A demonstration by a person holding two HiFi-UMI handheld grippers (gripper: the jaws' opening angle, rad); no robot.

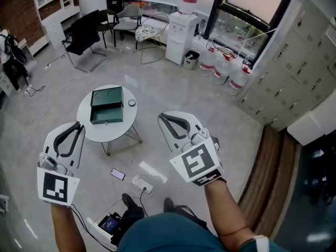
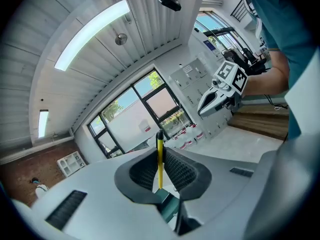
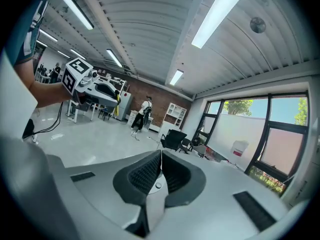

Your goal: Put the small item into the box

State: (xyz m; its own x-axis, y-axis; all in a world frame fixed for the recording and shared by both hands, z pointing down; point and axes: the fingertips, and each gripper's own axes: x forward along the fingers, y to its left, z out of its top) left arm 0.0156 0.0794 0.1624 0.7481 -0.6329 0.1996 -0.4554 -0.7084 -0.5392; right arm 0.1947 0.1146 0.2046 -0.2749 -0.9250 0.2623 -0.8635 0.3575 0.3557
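Observation:
An open dark green box (image 1: pixel 106 106) lies on a small round white table (image 1: pixel 87 129) below me. A small round grey item (image 1: pixel 132 103) rests on the tabletop just right of the box. My left gripper (image 1: pixel 79 125) hovers over the table's left front edge. In the left gripper view its jaws (image 2: pixel 160 146) are shut on a thin yellow stick with a black tip (image 2: pixel 159 159) that stands upright between the pads. My right gripper (image 1: pixel 162 117) hangs to the right of the table, off its edge. Its jaws (image 3: pixel 161 155) are shut with nothing between them.
A phone (image 1: pixel 117 174) and a white power strip (image 1: pixel 143 183) lie on the floor in front of the table, by the person's feet. Black chairs (image 1: pixel 84 38), a water dispenser (image 1: pixel 181 35) and water bottles (image 1: pixel 223 67) stand at the back; grey lockers (image 1: pixel 294 77) line the right.

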